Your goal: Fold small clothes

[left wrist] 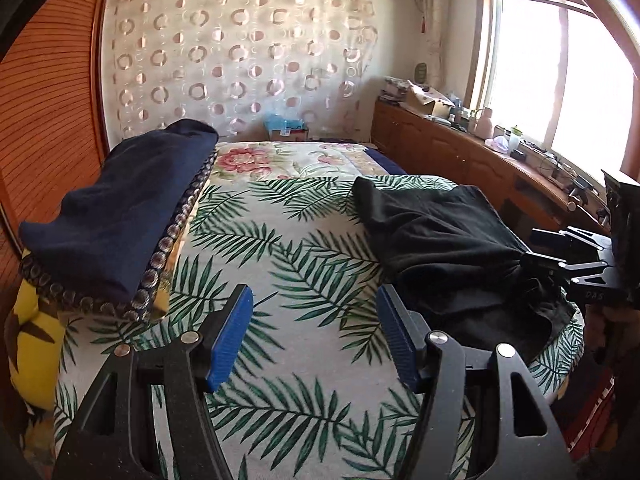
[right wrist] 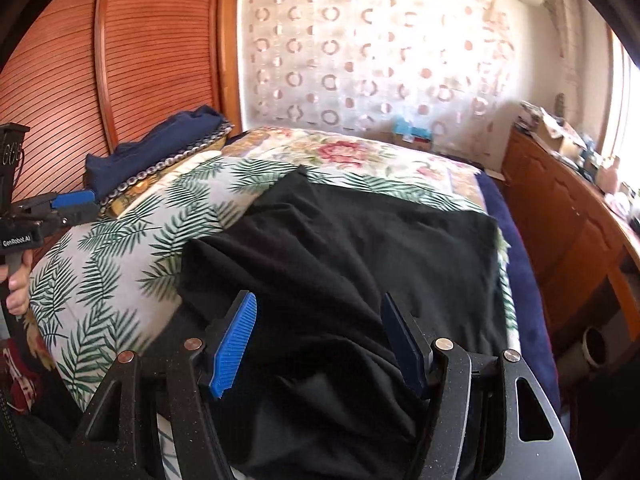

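So we are early in the fold, by the look of it. The bed (left wrist: 304, 240), under its palm-leaf cover, takes up most of both views, and it is our folding surface. On its right half lies the black garment (right wrist: 360, 248), loose and rumpled, with one flat edge towards the far side and a bunched, creased end hanging near us over the bed's edge. We see no clean crease or squared stack in it, so we judge that the folding proper is not yet done.

On the left side of the bed, on a pillow with a beaded trim, sits a navy cloth (left wrist: 120, 208). It looks laid flat and roughly squared; it may be a piece already folded, though we cannot tell that for sure.

Our right gripper (right wrist: 320, 344) hangs over the near, bunched end of the black garment. Its jaws stand apart, with cloth lying under and between them, but the pads do not press on it, so it holds nothing. In the left view its tips seem to sit right at the garment's gathered corner; whether they touch it we cannot tell.

Our left gripper (left wrist: 316, 336) is over bare cover, beside the garment and apart from it, jaws spread wide and empty.

What is left, as we judge it: take hold of the garment, spread it flat, fold it, set it aside.
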{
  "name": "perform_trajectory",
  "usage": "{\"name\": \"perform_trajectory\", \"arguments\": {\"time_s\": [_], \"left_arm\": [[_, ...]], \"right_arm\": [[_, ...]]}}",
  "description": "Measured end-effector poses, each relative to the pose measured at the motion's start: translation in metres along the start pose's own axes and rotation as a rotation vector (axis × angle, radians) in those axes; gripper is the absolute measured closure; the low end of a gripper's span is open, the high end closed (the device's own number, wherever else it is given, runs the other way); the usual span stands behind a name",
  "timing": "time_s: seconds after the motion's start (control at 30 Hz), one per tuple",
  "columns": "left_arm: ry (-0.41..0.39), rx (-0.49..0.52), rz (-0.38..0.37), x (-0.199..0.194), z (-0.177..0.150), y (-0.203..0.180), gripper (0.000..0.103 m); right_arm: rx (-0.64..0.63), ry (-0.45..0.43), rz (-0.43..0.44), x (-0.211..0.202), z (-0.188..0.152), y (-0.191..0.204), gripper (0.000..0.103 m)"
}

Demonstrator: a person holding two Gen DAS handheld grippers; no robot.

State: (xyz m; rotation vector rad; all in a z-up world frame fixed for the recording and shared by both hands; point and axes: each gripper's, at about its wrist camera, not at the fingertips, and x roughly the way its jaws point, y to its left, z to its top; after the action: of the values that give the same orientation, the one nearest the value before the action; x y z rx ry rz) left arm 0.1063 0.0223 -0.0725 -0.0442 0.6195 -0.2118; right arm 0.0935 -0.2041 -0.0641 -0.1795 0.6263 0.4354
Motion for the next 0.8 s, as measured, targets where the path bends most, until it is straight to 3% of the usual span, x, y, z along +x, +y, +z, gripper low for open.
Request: {"name": "perform_trajectory", "arguments": {"time_s": [0.6,0.8], "left_arm": [[0.003,-0.058,0.006,-0.002,-0.017,0.030,0.038],[-0.005,-0.055,0.010,-0.005,-0.016,0.029,0.038]], "right_arm": [[-0.172,0.118,0.159,0.086,0.046,0.064,0.036],[-0.215,0.163,0.167,0.114,0.057,0.076,0.036]]}}
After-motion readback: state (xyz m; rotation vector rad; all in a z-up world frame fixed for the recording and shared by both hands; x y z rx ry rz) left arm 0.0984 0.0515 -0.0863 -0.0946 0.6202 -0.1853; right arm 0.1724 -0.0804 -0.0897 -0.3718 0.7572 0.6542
